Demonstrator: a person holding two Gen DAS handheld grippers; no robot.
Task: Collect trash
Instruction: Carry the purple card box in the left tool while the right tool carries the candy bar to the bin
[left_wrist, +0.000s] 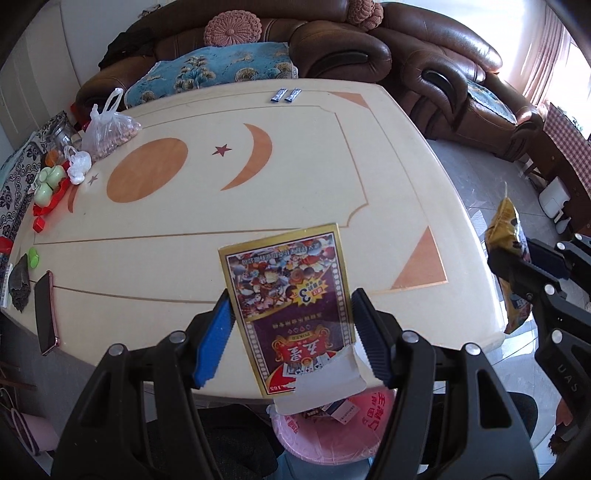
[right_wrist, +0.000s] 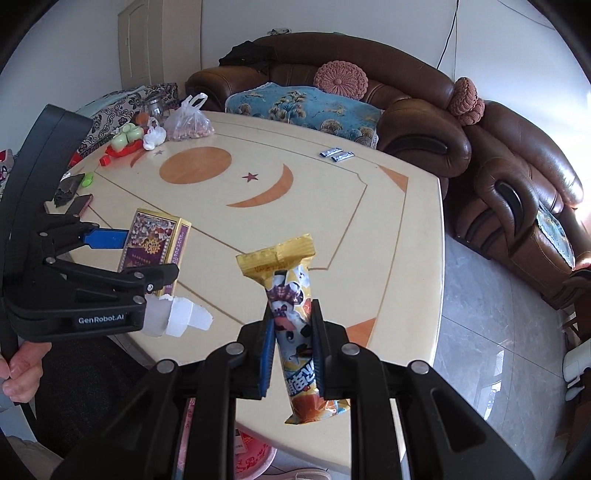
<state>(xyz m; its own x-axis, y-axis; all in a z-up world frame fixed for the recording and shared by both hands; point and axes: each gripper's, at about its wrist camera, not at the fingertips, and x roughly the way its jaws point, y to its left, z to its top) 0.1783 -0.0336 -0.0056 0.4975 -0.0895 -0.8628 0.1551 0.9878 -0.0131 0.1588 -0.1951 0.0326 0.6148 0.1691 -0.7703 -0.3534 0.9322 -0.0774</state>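
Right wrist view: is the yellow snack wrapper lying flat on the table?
No, the yellow snack wrapper is clamped between the pads of the right claw and lifted above the table.

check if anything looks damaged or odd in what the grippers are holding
The card box in the left gripper is torn open at its near end, a ragged white flap hanging out. The snack wrapper in the right gripper looks crumpled but whole.
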